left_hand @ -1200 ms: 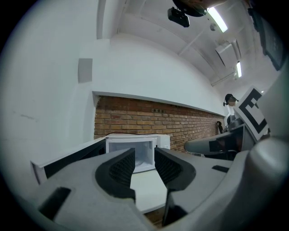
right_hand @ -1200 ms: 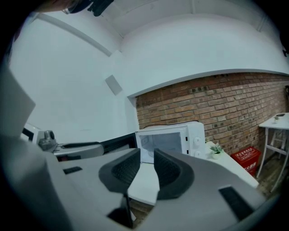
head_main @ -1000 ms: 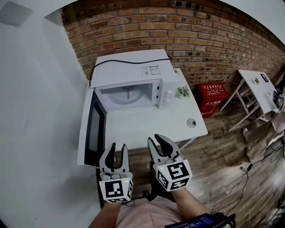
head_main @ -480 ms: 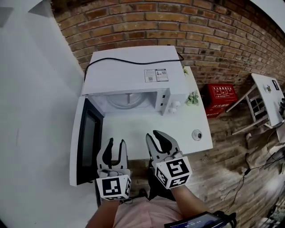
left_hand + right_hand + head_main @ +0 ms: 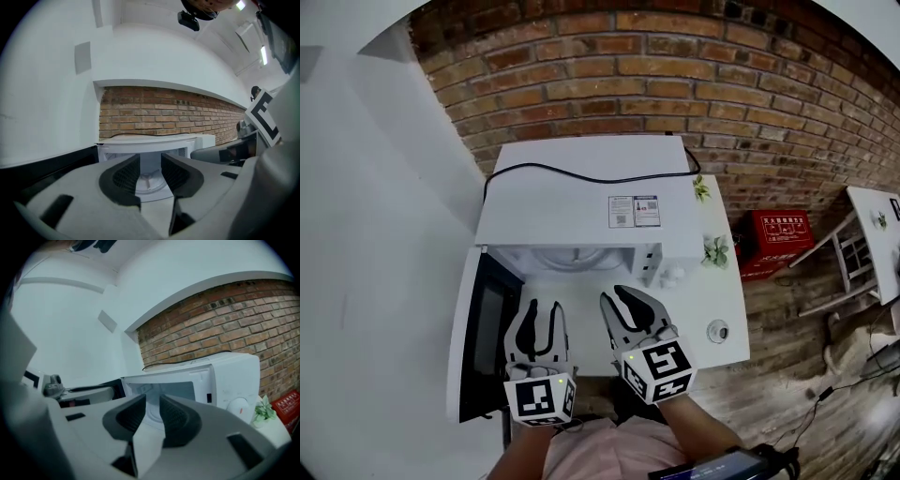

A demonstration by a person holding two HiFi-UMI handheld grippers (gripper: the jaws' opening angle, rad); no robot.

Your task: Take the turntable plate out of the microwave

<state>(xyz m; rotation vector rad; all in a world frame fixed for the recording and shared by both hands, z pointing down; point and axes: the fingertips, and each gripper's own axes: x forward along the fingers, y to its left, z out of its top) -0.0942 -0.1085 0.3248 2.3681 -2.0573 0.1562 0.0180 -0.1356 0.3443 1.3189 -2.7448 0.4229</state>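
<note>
Head view: the microwave (image 5: 581, 202) stands on the desk's (image 5: 703, 309) left part, its back toward the brick wall (image 5: 675, 84); its door (image 5: 483, 328) hangs open past the desk's left edge; the turntable plate (image 5: 572, 258) lies inside the cavity, only its front arc showing under the roof; the left gripper (image 5: 541, 307) and right gripper (image 5: 617, 298) hover side by side over the desk's front edge, both pointing at the opening.

Left gripper view: the left gripper (image 5: 150, 164) has just been opening its jaws, which stand wide with nothing between them; past the gap the plate (image 5: 149, 180) rests on the cavity floor.

Right gripper view: the right gripper (image 5: 152, 408) keeps a narrow gap, empty; a small plant (image 5: 262, 411) sits near the desk's right edge.
</note>
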